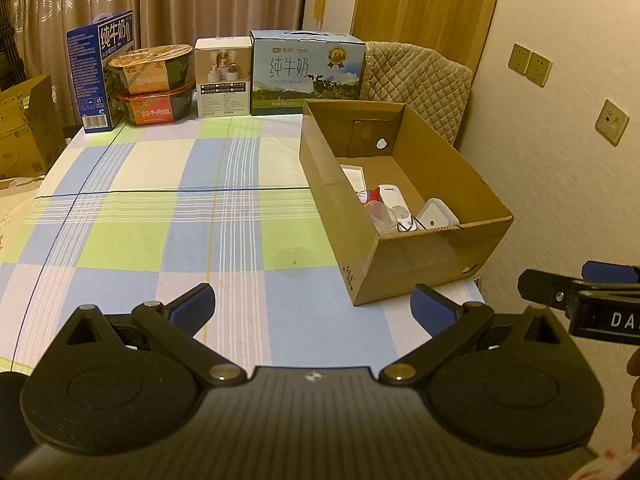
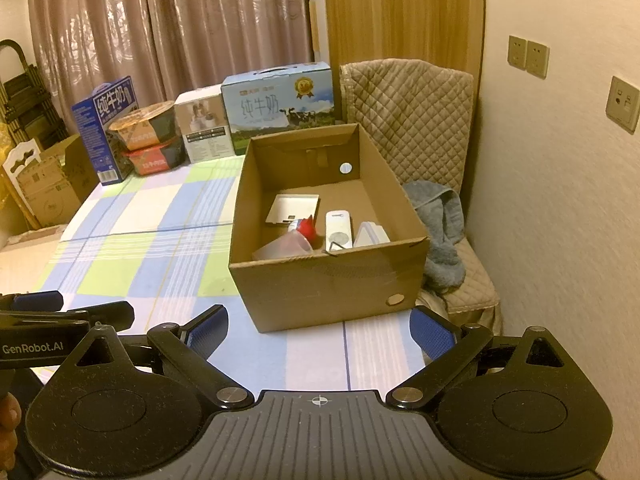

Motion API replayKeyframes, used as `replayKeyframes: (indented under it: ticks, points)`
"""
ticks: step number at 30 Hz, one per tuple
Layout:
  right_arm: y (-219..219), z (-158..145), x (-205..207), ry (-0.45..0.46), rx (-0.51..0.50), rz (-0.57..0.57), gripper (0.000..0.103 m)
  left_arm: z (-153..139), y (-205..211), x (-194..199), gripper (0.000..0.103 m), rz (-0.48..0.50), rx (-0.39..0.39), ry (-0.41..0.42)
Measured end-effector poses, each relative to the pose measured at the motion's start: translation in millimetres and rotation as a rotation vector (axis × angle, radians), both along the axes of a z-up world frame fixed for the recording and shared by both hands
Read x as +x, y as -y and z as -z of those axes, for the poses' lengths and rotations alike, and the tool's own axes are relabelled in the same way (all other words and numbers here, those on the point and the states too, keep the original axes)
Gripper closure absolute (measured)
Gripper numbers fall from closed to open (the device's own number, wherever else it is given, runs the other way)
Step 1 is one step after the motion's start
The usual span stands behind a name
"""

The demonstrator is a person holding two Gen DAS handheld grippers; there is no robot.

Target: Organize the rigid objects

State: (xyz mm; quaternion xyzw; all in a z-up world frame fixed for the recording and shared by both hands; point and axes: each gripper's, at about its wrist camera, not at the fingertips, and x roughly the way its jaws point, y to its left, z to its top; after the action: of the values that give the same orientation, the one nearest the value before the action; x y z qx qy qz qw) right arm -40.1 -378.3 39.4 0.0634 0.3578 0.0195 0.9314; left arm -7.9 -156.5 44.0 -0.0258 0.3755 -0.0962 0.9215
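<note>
An open cardboard box (image 1: 424,264) (image 2: 320,288) stands on the checked tablecloth at the table's right side. Inside lie a flat white card box (image 2: 292,209), a white remote-like device (image 2: 338,230) (image 1: 394,196), a clear plastic cup (image 2: 286,246) (image 1: 380,216), a small red-and-white item (image 2: 306,226) and a white square container (image 2: 372,234) (image 1: 436,213). My left gripper (image 1: 314,306) is open and empty above the cloth, left of the box's near corner. My right gripper (image 2: 320,330) is open and empty just in front of the box.
Two milk cartons (image 1: 306,74) (image 1: 102,68), stacked instant-noodle bowls (image 1: 154,84) and a white product box (image 1: 224,76) line the table's far edge. A quilted chair (image 2: 412,120) with a grey towel (image 2: 440,232) stands right of the table, by the wall.
</note>
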Motion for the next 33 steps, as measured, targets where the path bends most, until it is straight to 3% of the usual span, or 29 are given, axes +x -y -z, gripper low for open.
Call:
replayKeyframes:
  ticks: [33]
  points:
    - [-2.4,7.4,4.2,-0.018,0.002,-0.008,0.008,6.1,-6.9,2.3,0.000,-0.005,-0.016,-0.007]
